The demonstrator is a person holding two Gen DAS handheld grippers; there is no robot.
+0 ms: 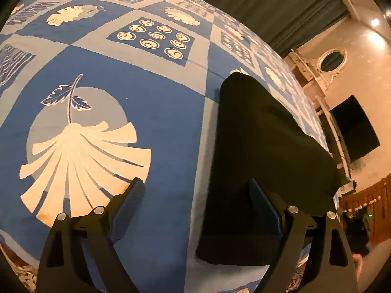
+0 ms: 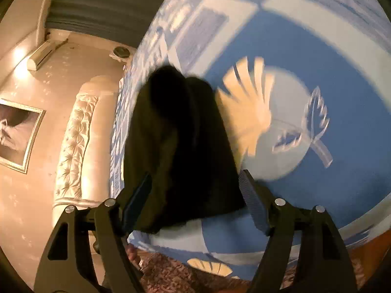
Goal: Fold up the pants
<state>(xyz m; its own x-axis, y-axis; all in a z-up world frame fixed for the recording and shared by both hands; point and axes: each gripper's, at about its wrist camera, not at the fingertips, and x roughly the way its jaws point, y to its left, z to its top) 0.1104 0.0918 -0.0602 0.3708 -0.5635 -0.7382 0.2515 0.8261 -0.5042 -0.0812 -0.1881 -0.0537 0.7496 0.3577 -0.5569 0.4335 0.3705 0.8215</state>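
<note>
A: Item one, left gripper (image 1: 195, 210), lower centre of the left wrist view?
B: Fingers spread wide, grasping nothing. Left finger (image 1: 129, 207) over blue cloth, right finger (image 1: 265, 207) over the dark garment.

A: Item two, right gripper (image 2: 195, 200)?
B: Lower centre of the right wrist view, likewise spread and empty. That view is blurred.

A: Item three, the pants (image 1: 261, 161)?
B: Black, folded into a compact slab, centre right of the left view; lying on the bedspread (image 1: 151, 78). In the right view they sit centre frame, between the fingers.

A: Item four, surroundings?
B: Bedspread blue with white leaf prints. Tufted headboard (image 2: 75, 134) at left of the right view, framed picture (image 2: 17, 136) at far left. Dark screen (image 1: 354, 127) at right of the left view.
</note>
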